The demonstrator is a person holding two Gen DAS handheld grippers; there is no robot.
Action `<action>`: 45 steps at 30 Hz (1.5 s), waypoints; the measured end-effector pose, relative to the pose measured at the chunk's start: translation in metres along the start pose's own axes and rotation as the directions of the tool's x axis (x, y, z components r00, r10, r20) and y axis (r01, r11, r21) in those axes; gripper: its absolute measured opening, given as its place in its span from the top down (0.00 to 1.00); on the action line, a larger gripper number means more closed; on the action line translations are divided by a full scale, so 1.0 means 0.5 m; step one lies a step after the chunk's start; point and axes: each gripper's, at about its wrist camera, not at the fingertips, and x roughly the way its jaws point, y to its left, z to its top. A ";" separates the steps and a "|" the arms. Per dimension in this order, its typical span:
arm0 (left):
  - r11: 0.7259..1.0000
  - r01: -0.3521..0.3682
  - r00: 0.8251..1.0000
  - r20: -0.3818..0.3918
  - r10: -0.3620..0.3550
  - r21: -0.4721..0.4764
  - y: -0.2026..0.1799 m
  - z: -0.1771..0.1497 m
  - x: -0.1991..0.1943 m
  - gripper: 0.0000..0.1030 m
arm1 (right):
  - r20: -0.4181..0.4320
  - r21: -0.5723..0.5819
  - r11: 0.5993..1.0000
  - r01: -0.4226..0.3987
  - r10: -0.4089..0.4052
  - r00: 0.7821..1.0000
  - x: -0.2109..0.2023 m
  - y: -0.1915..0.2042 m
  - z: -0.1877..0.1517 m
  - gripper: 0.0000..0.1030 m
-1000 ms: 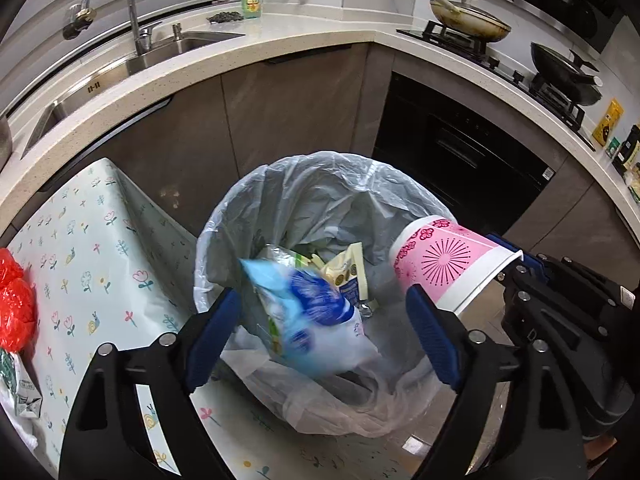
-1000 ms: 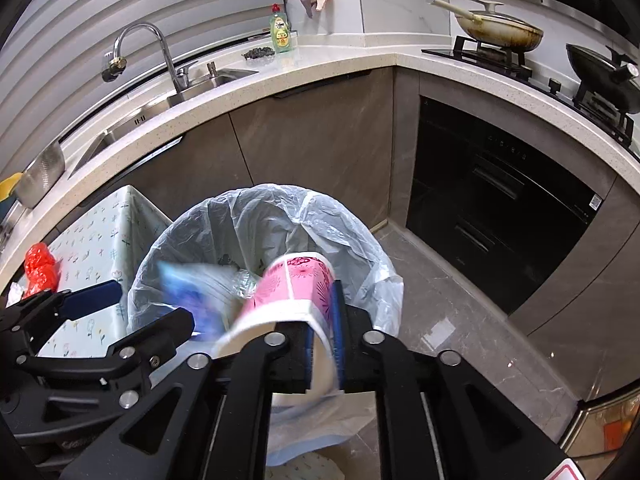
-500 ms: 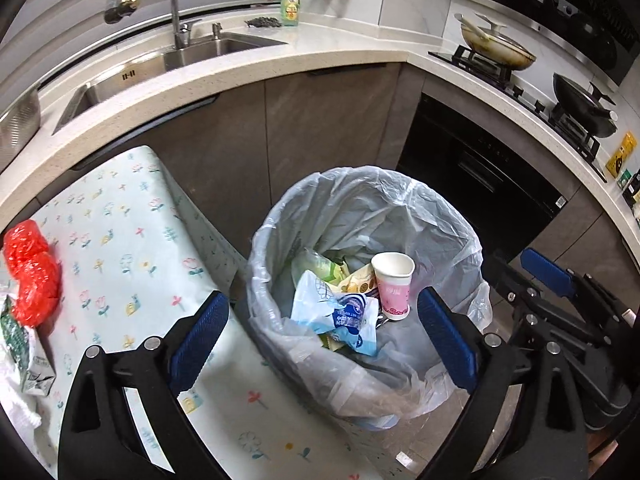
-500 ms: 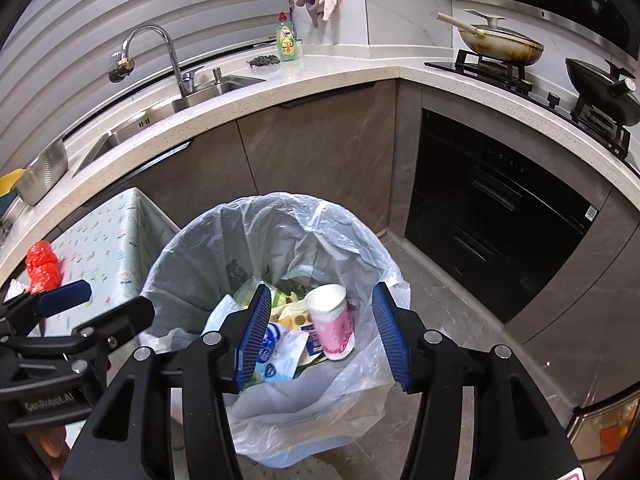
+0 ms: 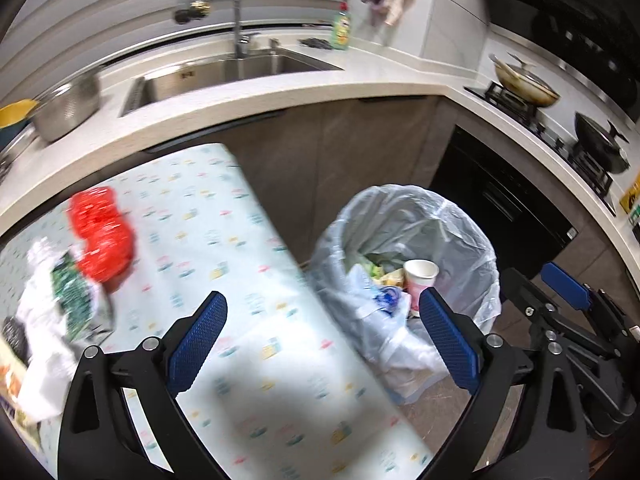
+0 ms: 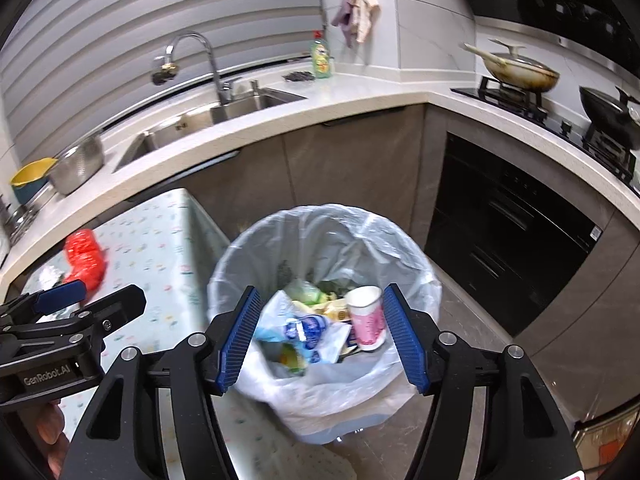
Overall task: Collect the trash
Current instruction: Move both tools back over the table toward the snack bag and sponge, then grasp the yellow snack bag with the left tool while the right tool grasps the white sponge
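**Bin partly filled, table still to clear**

A kitchen corner with a sink, a stove carrying two pans and a dark oven front wraps around a small table [image 5: 224,240] covered in a flowered cloth. Just beside the table's edge, on the floor, stands a trash bin [image 6: 256,236] lined with a pale plastic bag.

Some of the work looks done. Inside the bin sits a pink and white paper cup [image 6: 366,318], roughly upright, next to a blue and white plastic wrapper [image 6: 304,330] and some yellow and green scraps underneath.

More remains on the table. A crumpled red bag [image 5: 102,232] lies near the far left side, and closer to the camera there is a green and white wrapper [image 5: 74,300] with white crumpled plastic touching it; motion blur makes the rest of that pile hard to read.

The left gripper [image 5: 320,344] is spread wide and carries nothing, hanging over the table's near edge. The right gripper [image 6: 320,334] is likewise spread wide and empty, directly above the bin's mouth.

By my reading, the task is about midway: the bin holds several pieces, while at least the red bag and the wrapper pile are left to pick up and carry over.
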 end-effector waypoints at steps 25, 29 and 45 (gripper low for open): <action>0.914 -0.270 0.960 -0.007 0.281 -0.303 0.405 -0.182 -0.245 0.10 | -0.052 -0.237 0.941 -0.243 0.237 0.970 -0.124 0.398 -0.105 0.38; 0.889 -0.310 0.948 -0.038 0.316 -0.337 0.468 -0.224 -0.266 0.09 | -0.076 -0.265 0.923 -0.280 0.269 0.960 -0.133 0.460 -0.131 0.33; 0.819 -0.368 0.929 -0.150 0.337 -0.439 0.647 -0.325 -0.285 0.08 | -0.192 -0.355 0.858 -0.371 0.321 0.927 -0.106 0.668 -0.229 0.21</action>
